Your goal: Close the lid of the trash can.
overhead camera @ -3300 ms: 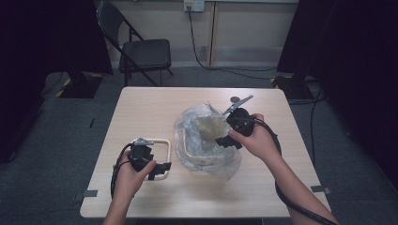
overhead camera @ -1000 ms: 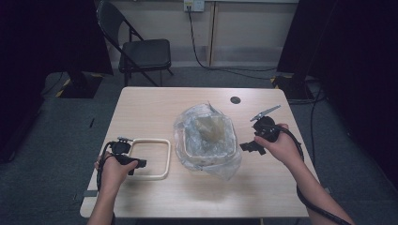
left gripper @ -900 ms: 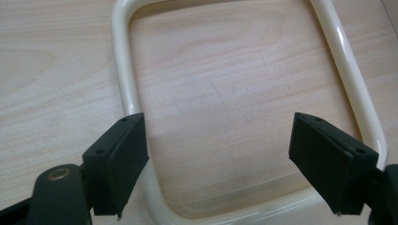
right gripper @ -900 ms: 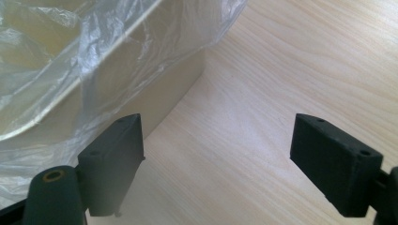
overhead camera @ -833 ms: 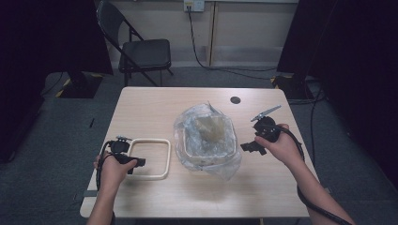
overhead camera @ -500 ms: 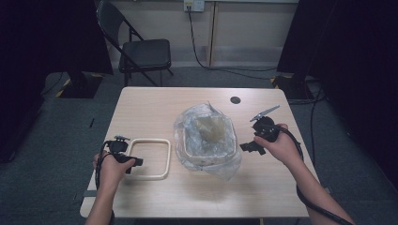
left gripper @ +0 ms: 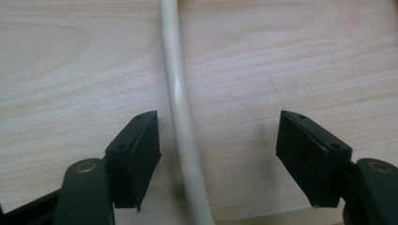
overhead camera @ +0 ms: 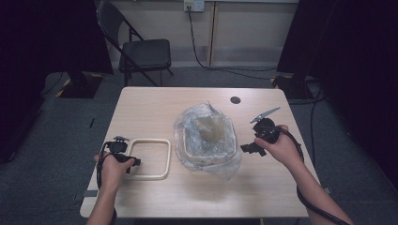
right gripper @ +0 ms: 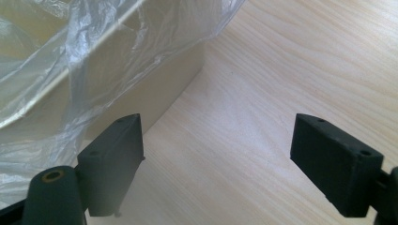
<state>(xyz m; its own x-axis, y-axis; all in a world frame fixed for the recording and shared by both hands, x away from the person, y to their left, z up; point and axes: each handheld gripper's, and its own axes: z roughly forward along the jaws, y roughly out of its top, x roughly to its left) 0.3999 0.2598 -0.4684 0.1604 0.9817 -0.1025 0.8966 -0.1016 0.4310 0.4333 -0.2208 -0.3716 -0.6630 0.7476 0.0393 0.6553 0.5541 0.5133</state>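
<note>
Two tongs at work: left tongs [left gripper: 218, 161] closing astride cream frame [left gripper: 180, 117], rail running lengthwise between unpressed jaws; right tongs [right gripper: 216, 164] wide beside bagged bin [overhead camera: 206, 140].

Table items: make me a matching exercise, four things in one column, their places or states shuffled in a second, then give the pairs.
1. cream frame
2. plastic bag
3. black disc
4. folding chair

A. on the floor behind the table
B. draped over the cream box
C. flat on the table, one side between the left tongs' open jaws
D. near the table's far edge

Pairs: 1-C, 2-B, 3-D, 4-A
</note>
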